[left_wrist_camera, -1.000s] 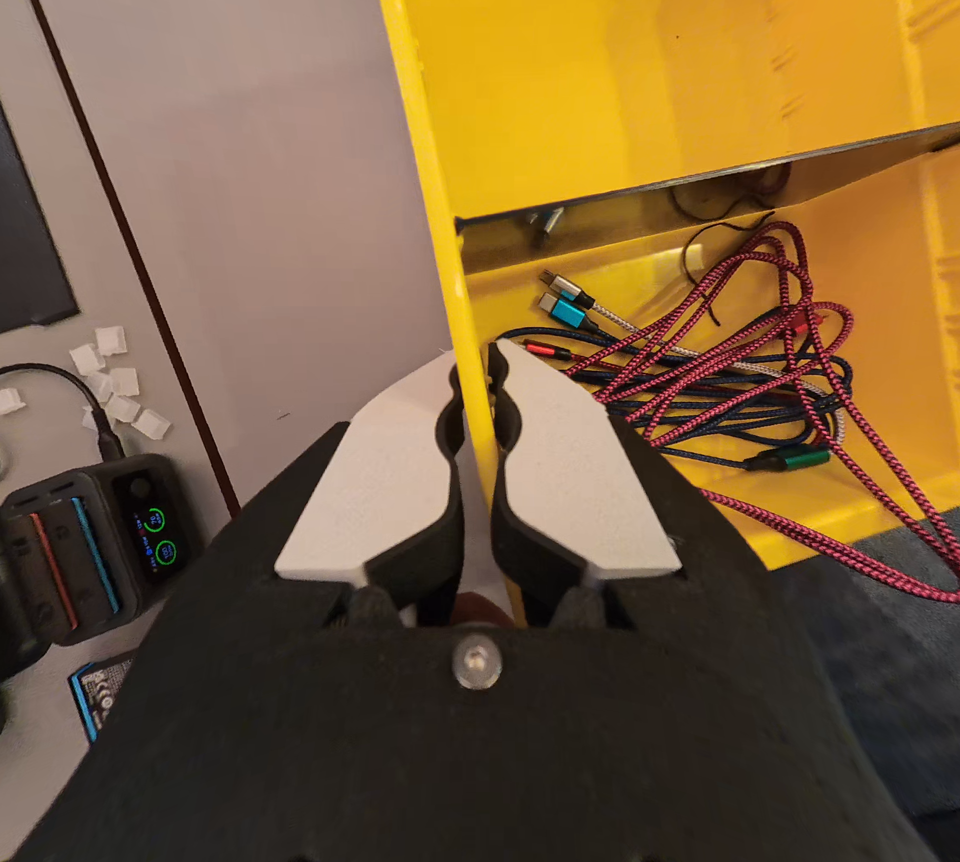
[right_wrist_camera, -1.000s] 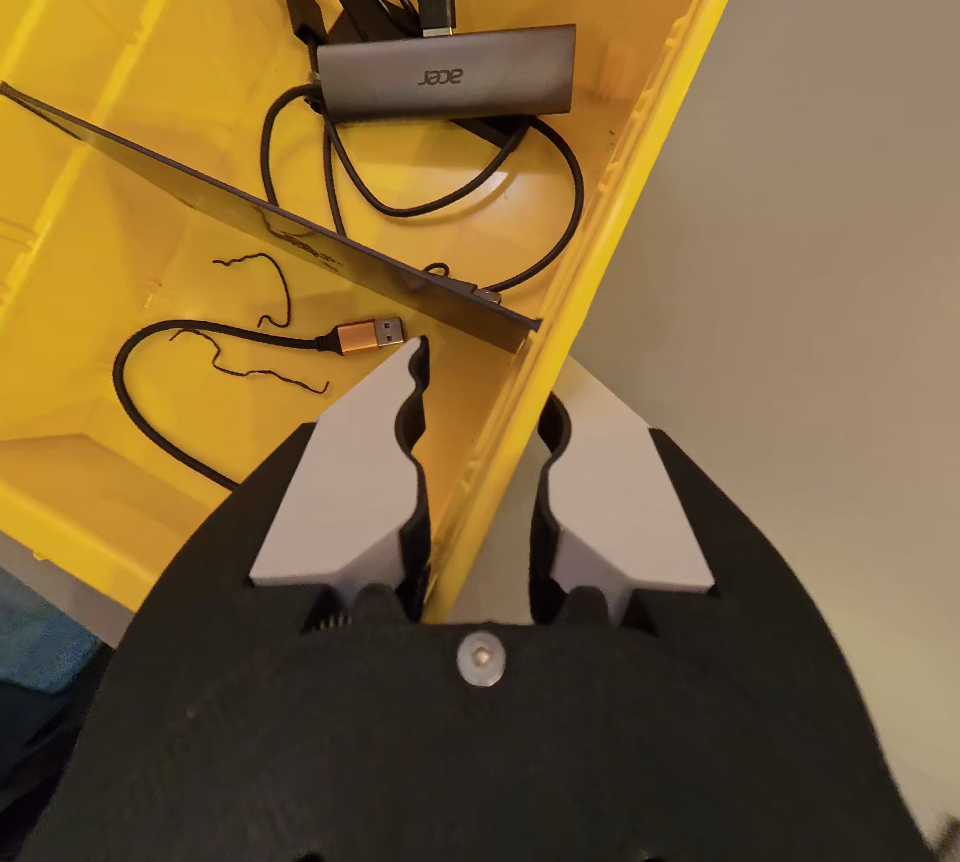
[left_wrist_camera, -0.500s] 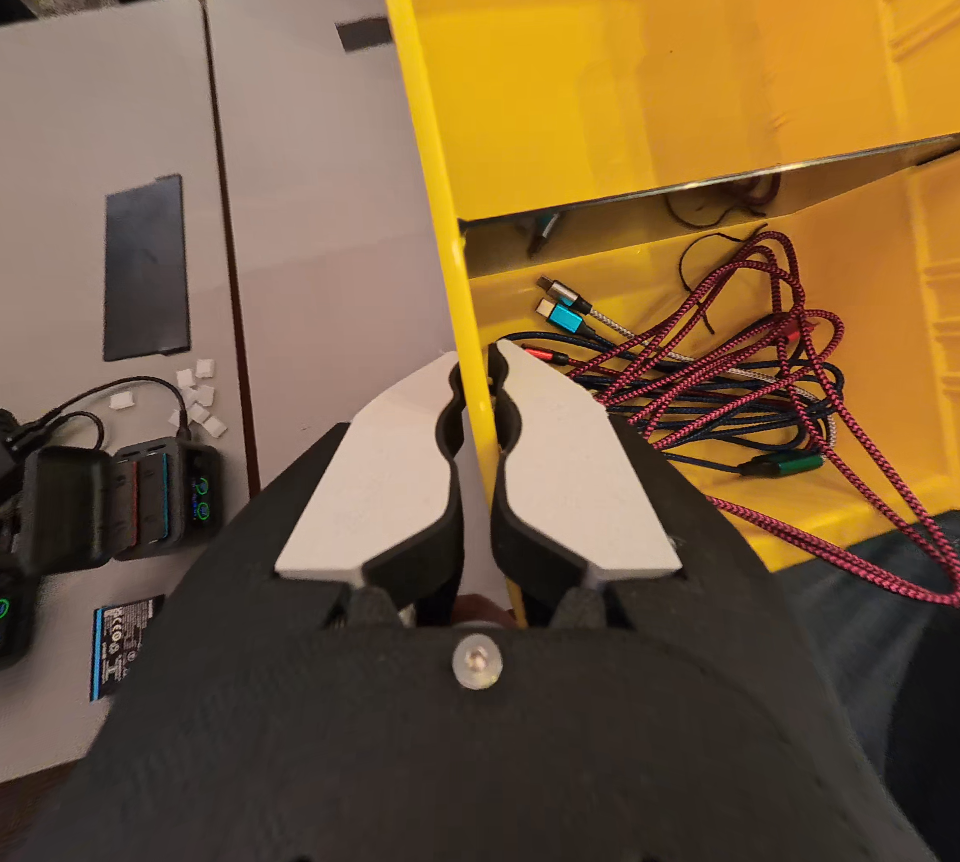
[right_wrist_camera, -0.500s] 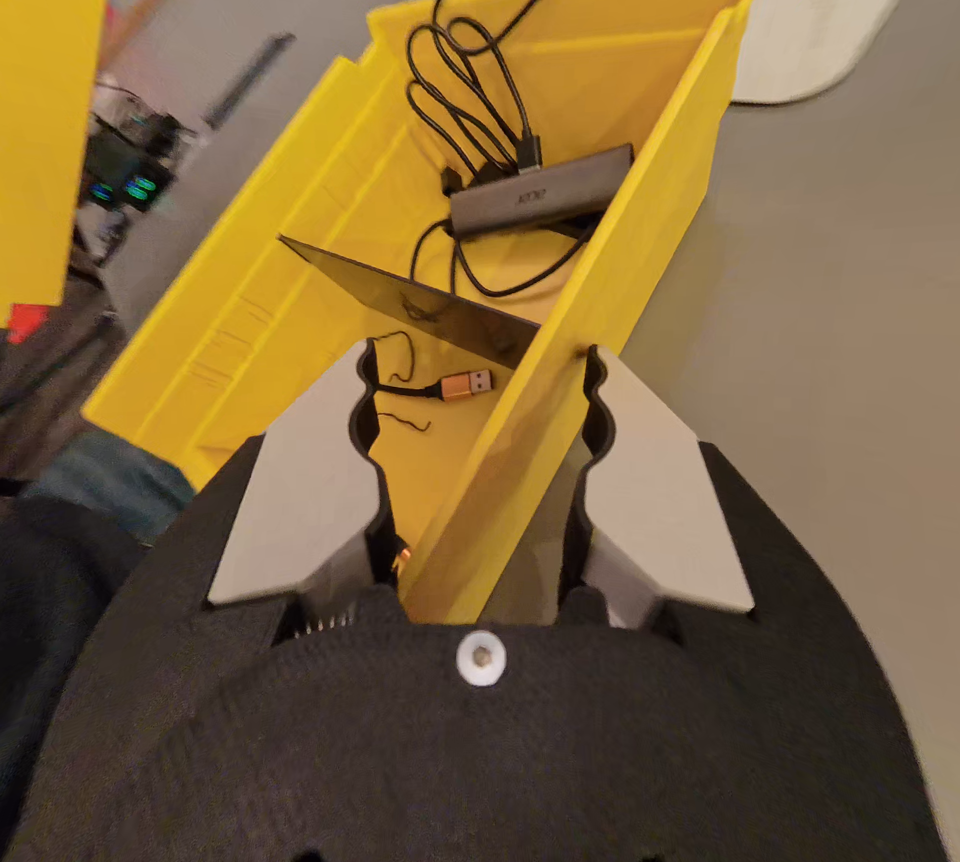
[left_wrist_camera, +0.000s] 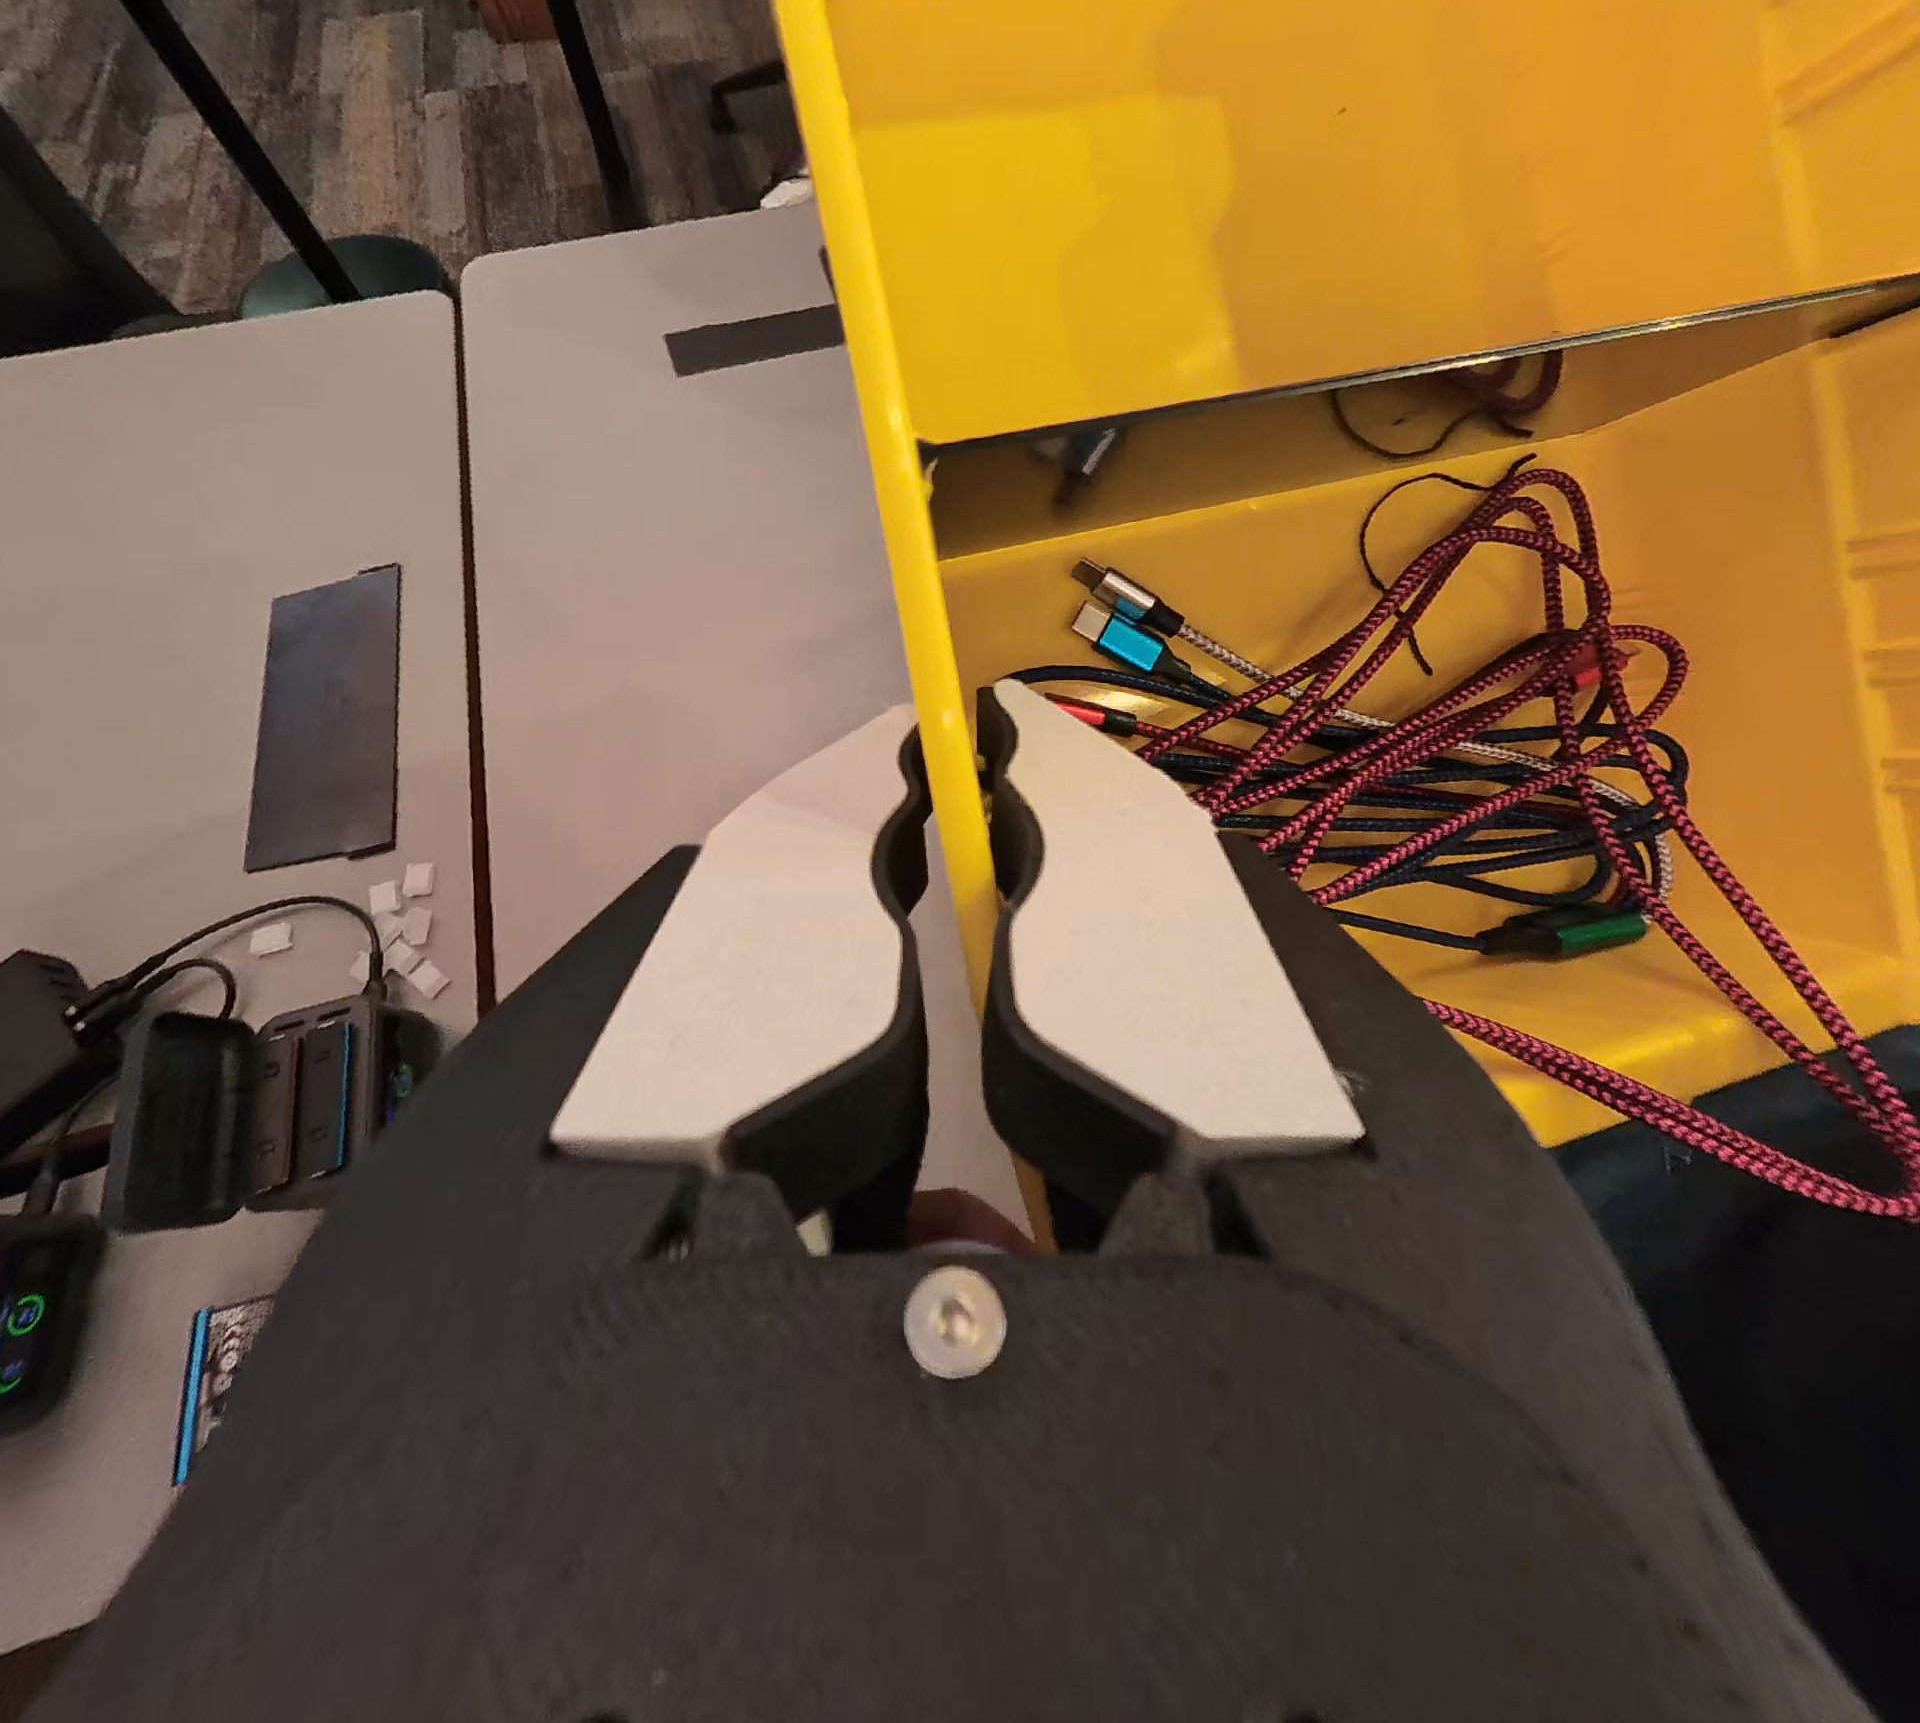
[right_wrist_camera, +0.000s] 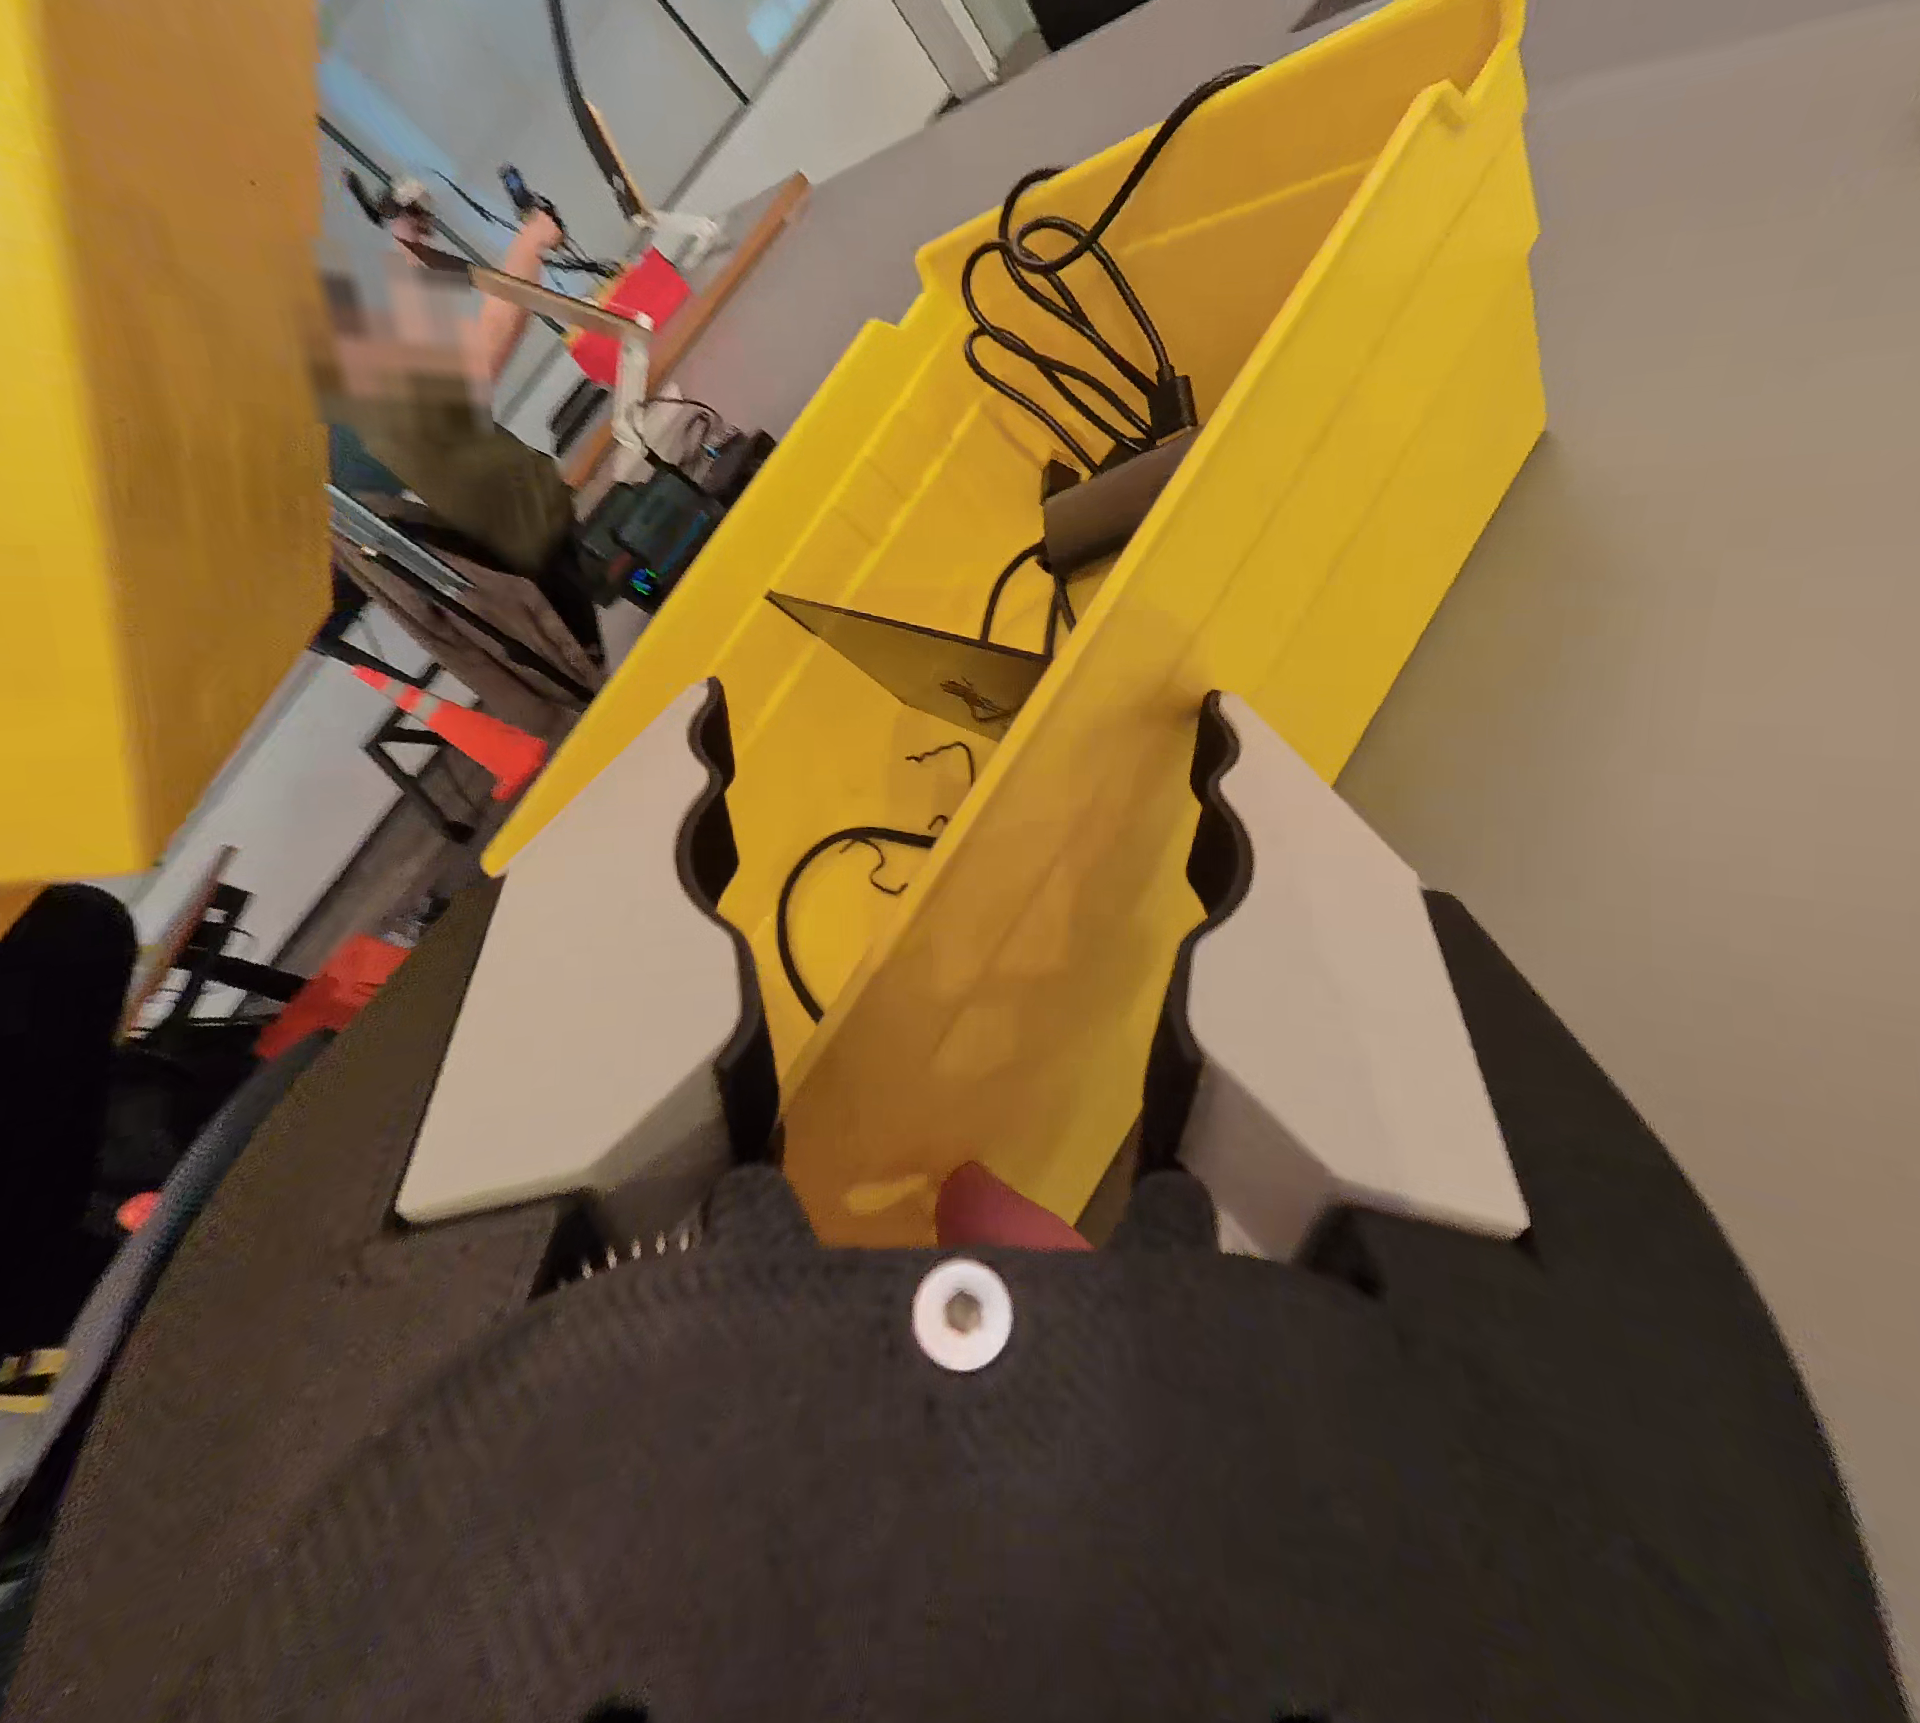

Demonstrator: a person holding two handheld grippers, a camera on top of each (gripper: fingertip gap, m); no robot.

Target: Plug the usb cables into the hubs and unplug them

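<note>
The yellow bin [left_wrist_camera: 1195, 146] looked like smooth, glossy plastic, its dark divider [left_wrist_camera: 1403, 385] shiny enough to mirror the cables. The magenta cable [left_wrist_camera: 1507, 738] wore braided cloth with metal plug tips. The desk [left_wrist_camera: 644, 510] was matt grey; the tongs [left_wrist_camera: 951, 717] had matt, grainy pale faces.

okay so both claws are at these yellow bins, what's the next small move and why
Probably set the left bin down flat. The left claw is clamped on its side wall, lifted above the table, and a red braided cable already hangs over the front edge. The right claw stands open astride the other bin's wall.
</note>
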